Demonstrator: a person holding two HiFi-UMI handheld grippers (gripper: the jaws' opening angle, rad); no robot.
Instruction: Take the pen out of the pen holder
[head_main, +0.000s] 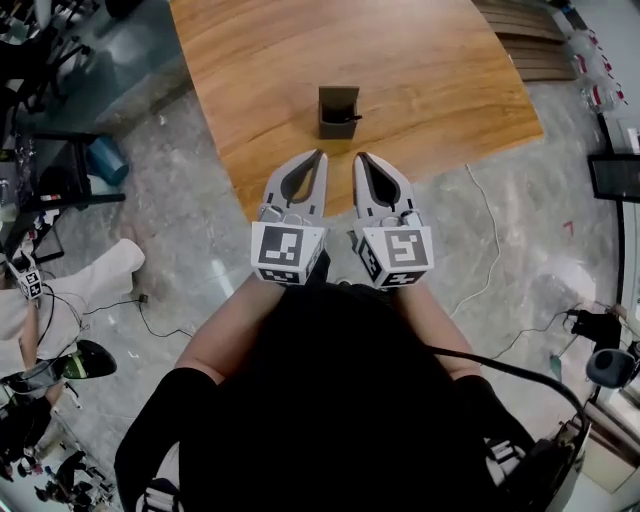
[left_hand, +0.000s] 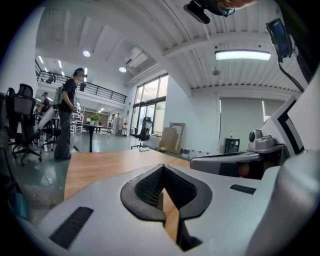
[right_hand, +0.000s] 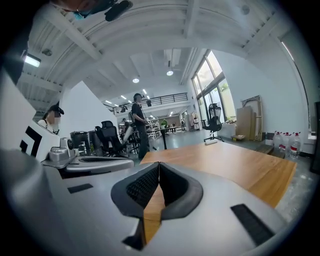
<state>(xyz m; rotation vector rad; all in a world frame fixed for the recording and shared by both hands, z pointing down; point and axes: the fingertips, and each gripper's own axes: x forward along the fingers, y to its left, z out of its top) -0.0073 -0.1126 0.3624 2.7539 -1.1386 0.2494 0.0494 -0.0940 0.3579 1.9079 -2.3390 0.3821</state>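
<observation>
A dark square pen holder (head_main: 338, 110) stands on the wooden table (head_main: 420, 70), near its front edge. A black pen (head_main: 344, 118) lies across its opening. My left gripper (head_main: 320, 154) and right gripper (head_main: 359, 157) hover side by side over the front edge, a little short of the holder, and point at it. Both are shut with nothing between the jaws. In the left gripper view the left gripper (left_hand: 162, 166) has its tips together over the tabletop. The right gripper (right_hand: 159, 163) looks the same in its own view. Neither gripper view shows the holder.
Past the table's front edge is a grey floor with a white cable (head_main: 492, 235) at the right and a blue bin (head_main: 105, 158) at the left. A person (left_hand: 66, 120) stands beyond the table's far side, among office chairs (left_hand: 21, 120).
</observation>
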